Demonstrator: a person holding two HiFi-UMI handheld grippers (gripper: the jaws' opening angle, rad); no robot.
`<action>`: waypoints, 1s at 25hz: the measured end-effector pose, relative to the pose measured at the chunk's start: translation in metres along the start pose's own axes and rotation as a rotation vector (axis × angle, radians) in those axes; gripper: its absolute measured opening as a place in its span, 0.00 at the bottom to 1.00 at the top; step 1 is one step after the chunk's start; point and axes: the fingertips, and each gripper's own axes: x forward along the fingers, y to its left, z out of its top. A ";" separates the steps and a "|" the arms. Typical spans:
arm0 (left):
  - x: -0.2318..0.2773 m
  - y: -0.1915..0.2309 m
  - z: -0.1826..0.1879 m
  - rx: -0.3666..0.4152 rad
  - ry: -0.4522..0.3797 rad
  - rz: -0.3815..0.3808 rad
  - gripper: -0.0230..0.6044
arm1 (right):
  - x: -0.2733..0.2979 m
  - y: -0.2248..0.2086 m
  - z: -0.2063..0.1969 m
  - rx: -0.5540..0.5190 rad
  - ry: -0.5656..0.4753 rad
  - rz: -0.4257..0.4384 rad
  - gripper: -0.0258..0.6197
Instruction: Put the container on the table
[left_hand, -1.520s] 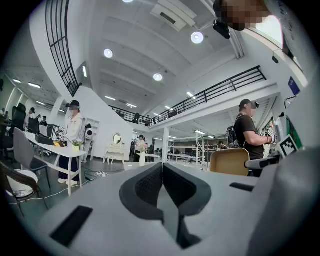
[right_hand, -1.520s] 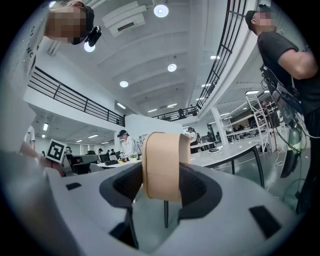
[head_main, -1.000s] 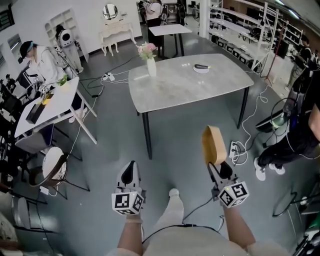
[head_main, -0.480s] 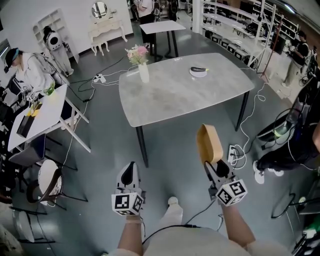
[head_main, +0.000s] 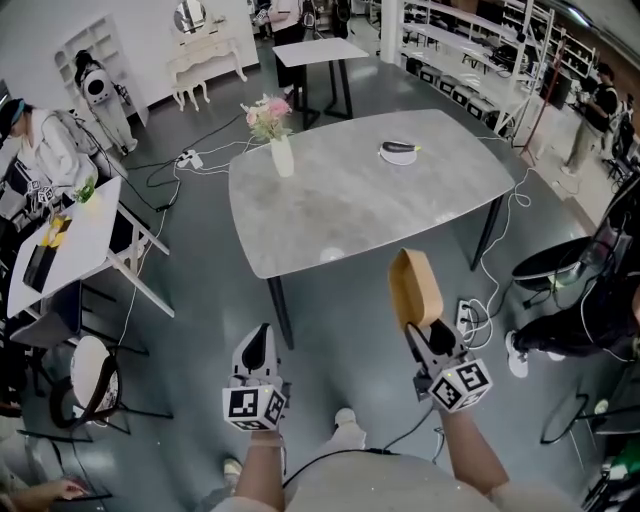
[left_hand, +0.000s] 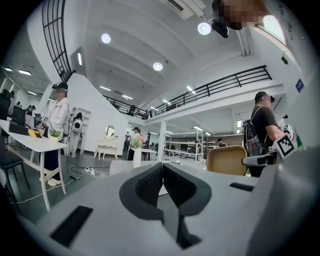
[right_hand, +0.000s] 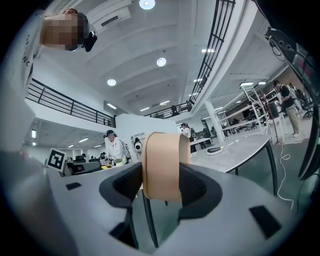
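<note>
A tan, shallow container (head_main: 416, 289) stands on edge in my right gripper (head_main: 432, 338), which is shut on its rim; in the right gripper view the container (right_hand: 162, 165) fills the gap between the jaws. It hangs over the floor just short of the near edge of the grey table (head_main: 340, 215). My left gripper (head_main: 258, 350) is shut with nothing in it, level with the right one and to its left; its jaws (left_hand: 162, 187) meet. From the left gripper view the container (left_hand: 226, 160) shows to the right.
On the table stand a white vase of flowers (head_main: 281, 153) at the far left and a small white dish (head_main: 398, 151) at the far right. A white desk (head_main: 70, 235) and chair (head_main: 88, 372) are at left. Cables and a power strip (head_main: 467, 313) lie by the table's right leg.
The table has drawn nearer and sits lower in the head view. Both grippers keep their hold and places relative to me.
</note>
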 end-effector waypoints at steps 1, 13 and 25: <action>0.006 0.003 0.000 0.000 0.001 -0.002 0.04 | 0.006 -0.002 0.000 0.004 -0.002 0.000 0.39; 0.055 0.022 -0.007 0.001 0.019 -0.026 0.04 | 0.053 -0.021 0.001 0.033 -0.009 -0.010 0.39; 0.110 0.032 -0.010 0.014 0.039 -0.020 0.04 | 0.099 -0.060 0.002 0.065 -0.005 -0.002 0.39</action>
